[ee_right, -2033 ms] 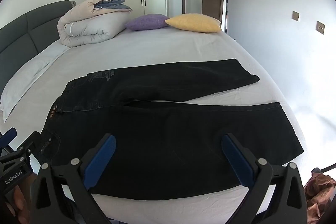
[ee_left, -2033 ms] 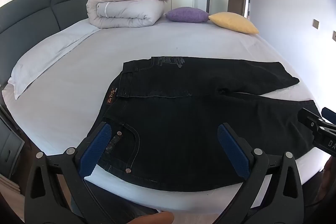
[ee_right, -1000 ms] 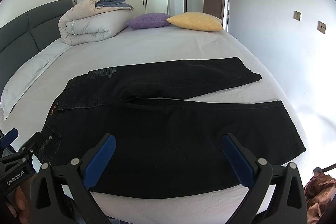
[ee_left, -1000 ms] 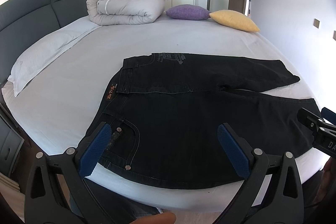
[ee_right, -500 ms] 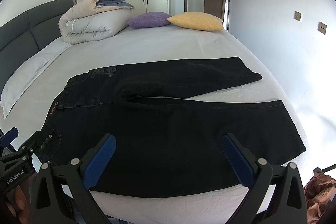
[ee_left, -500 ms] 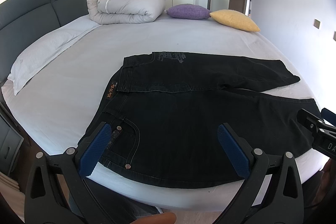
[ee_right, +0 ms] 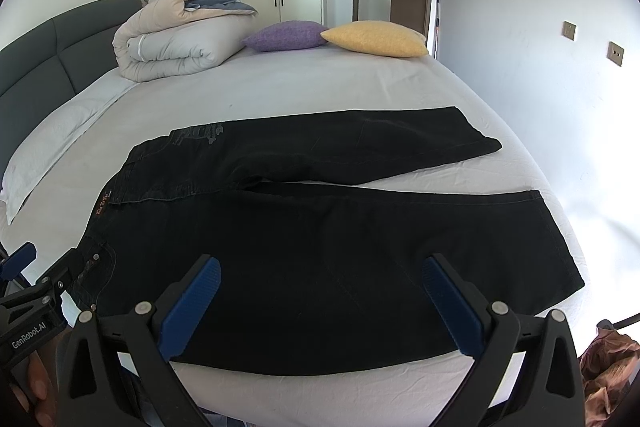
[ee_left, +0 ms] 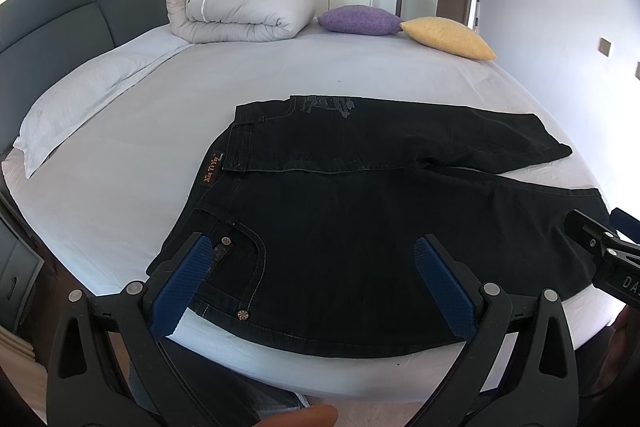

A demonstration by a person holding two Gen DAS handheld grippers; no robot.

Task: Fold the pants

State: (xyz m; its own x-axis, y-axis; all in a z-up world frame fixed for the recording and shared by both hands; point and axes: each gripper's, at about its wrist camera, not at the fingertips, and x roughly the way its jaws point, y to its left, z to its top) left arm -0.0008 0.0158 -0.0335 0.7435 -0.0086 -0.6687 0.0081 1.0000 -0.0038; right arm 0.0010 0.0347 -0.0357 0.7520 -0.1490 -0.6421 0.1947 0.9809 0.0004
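Black jeans (ee_left: 360,211) lie flat on the white bed (ee_left: 200,99), waistband to the left, both legs spread to the right in a V; they also show in the right wrist view (ee_right: 320,235). My left gripper (ee_left: 316,279) is open and empty, above the near edge at the waist and pocket. My right gripper (ee_right: 324,295) is open and empty, above the near leg's front edge. Each gripper shows at the edge of the other's view.
A rolled duvet (ee_left: 240,15), a purple cushion (ee_left: 360,20) and a yellow cushion (ee_left: 448,37) lie at the bed's far side. A long white pillow (ee_left: 92,99) lies by the grey headboard (ee_left: 60,11) on the left. A wall is on the right.
Both views have shifted only slightly; the jeans lie as before and both grippers stay open.
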